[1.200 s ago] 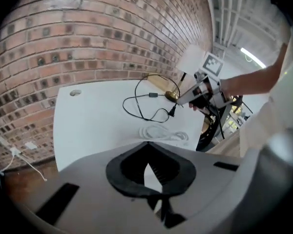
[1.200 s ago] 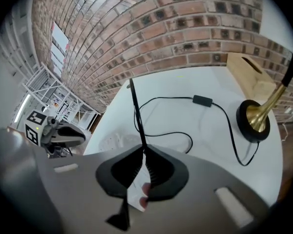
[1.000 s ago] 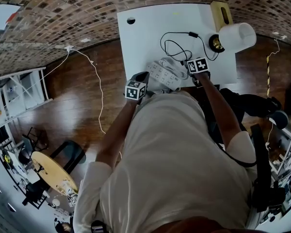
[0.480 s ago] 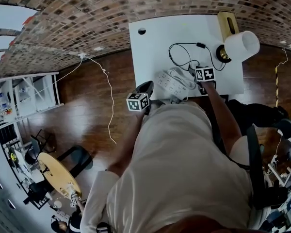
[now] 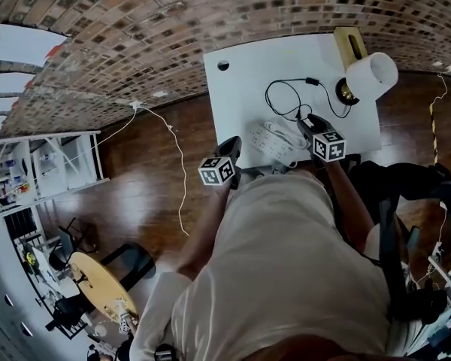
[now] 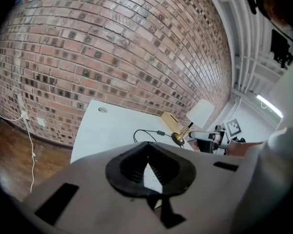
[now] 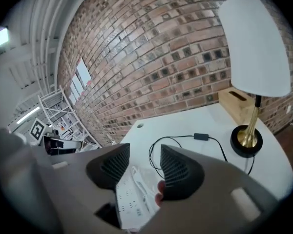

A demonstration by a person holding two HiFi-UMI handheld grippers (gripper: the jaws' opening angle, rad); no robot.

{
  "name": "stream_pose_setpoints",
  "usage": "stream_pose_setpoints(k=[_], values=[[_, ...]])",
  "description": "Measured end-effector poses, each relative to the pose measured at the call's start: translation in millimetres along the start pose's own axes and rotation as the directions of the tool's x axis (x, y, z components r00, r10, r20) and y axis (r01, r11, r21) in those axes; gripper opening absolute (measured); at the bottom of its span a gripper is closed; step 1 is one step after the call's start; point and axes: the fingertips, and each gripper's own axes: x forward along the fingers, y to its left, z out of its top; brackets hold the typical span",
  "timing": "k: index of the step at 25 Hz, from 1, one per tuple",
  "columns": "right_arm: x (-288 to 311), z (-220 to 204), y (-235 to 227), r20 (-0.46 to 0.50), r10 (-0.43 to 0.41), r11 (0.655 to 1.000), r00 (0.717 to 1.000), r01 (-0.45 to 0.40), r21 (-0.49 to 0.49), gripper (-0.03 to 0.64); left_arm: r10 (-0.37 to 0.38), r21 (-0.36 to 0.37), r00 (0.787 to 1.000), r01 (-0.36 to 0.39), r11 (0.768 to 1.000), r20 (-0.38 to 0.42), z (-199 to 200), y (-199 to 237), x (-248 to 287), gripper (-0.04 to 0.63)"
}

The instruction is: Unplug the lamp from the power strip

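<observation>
Jaws of right gripper (image 7: pixel 144 155) just opening wide, empty, over power strip (image 5: pixel 278 140) near desk's (image 5: pixel 244 81) front edge; left gripper (image 6: pixel 146 167) closed, empty; unplugging likely finishing, retreat next.

One table (image 5: pixel 240 96) holds one lamp (image 5: pixel 370 75), one power strip (image 5: pixel 274 143), one wooden box (image 5: pixel 349 40) and one black cord (image 5: pixel 309 81). I count two grippers, the left gripper (image 5: pixel 231 146) and the right gripper (image 5: pixel 308 123).
</observation>
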Motion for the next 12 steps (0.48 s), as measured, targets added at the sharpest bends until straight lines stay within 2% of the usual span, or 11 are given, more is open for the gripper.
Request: stream_pose_setpoints(k=[6, 12], values=[[-3, 4, 27, 0.073, 0.038, 0.998, 0.997, -0.035, -0.050, 0.167, 0.001, -0.018, 1.000, -0.001, 1.000, -0.007, 2, 2, -7, 0.003], [14, -6, 43, 0.084, 0.013, 1.000, 0.996, -0.012, -0.022, 0.164, 0.008, -0.034, 1.000, -0.008, 0.999, -0.017, -2, 22, -22, 0.003]])
